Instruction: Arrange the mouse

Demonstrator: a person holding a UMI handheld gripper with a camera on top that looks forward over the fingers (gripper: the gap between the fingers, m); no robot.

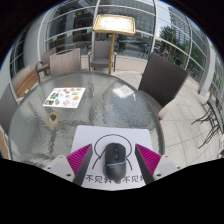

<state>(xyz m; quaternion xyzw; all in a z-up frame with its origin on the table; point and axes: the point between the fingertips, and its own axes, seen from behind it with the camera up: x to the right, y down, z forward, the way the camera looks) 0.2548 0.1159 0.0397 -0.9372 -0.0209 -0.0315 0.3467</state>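
A dark grey computer mouse lies on a white mouse mat printed with a black outline and characters, on a round glass table. My gripper is open. Its two fingers with magenta pads stand to either side of the mouse, with a gap at each side. The mouse rests on the mat between the fingers.
A small printed card lies on the glass to the far left. A dark chair stands at the table's right, a lighter chair at its far side. A wooden table and glass building walls lie beyond.
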